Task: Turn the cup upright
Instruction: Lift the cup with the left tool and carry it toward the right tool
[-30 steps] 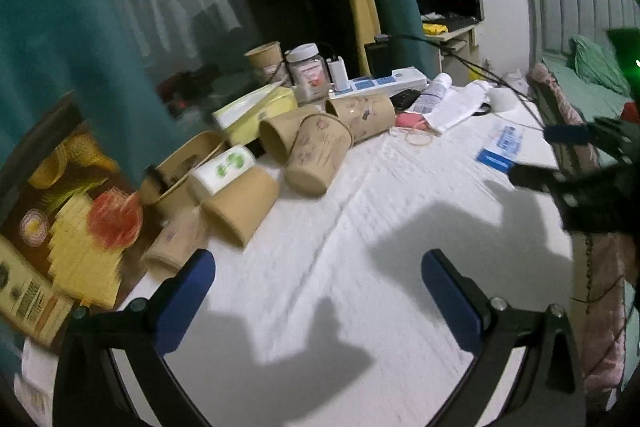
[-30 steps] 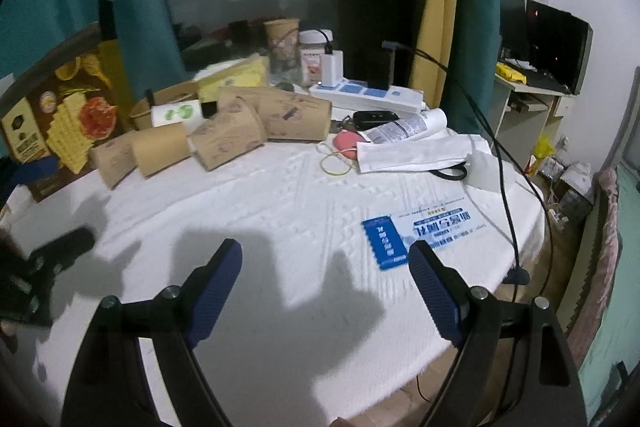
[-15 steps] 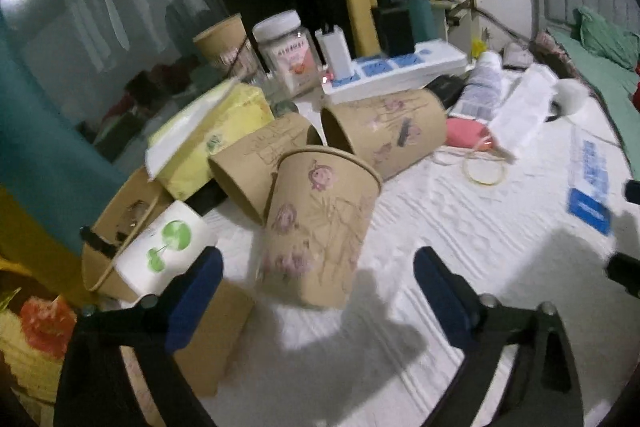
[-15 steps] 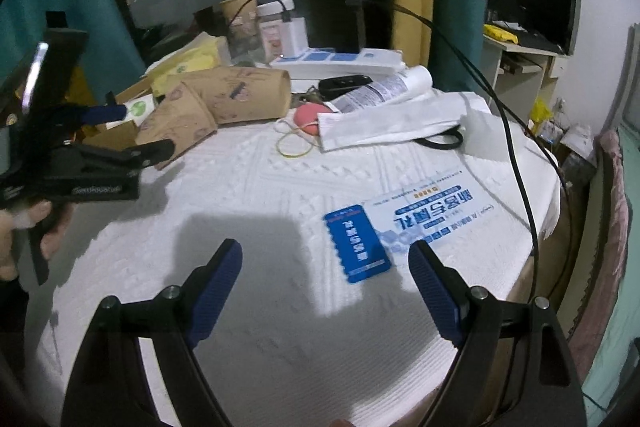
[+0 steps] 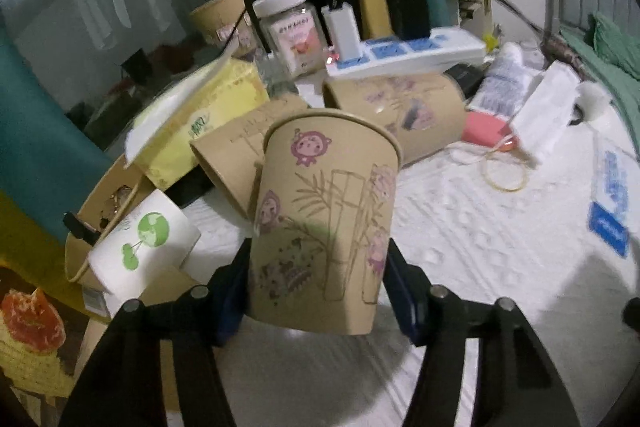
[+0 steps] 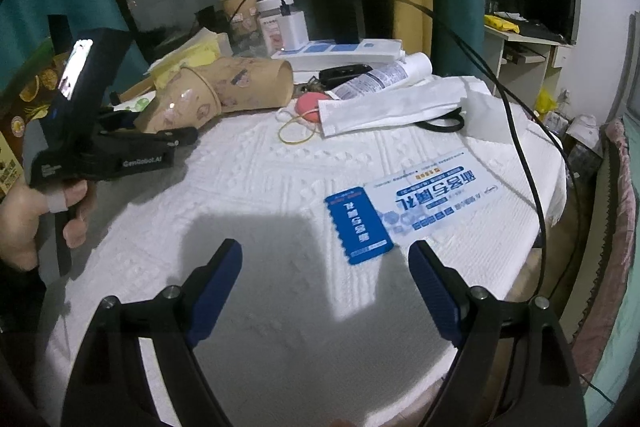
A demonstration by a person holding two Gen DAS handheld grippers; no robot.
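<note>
A brown paper cup (image 5: 320, 227) with cartoon prints lies on its side on the white tablecloth, mouth pointing away from me. My left gripper (image 5: 316, 283) is shut on it, one blue pad on each side of its body near the base. The cup also shows in the right wrist view (image 6: 180, 107), held by the left gripper (image 6: 120, 143). Two more printed cups (image 5: 400, 111) lie on their sides just behind it. My right gripper (image 6: 324, 291) is open and empty above the front of the table.
A yellow tissue box (image 5: 200, 119), a jar (image 5: 292, 27), a power strip (image 5: 408, 51) and an upright cup (image 5: 220, 15) stand at the back. A tube (image 6: 384, 75), a rubber band (image 6: 296, 131), white paper and blue cards (image 6: 360, 227) lie right. A cable (image 6: 516, 107) crosses right.
My left gripper moved forward to the nearest lying cup and closed on it. My right gripper swung slightly right and stayed open.
</note>
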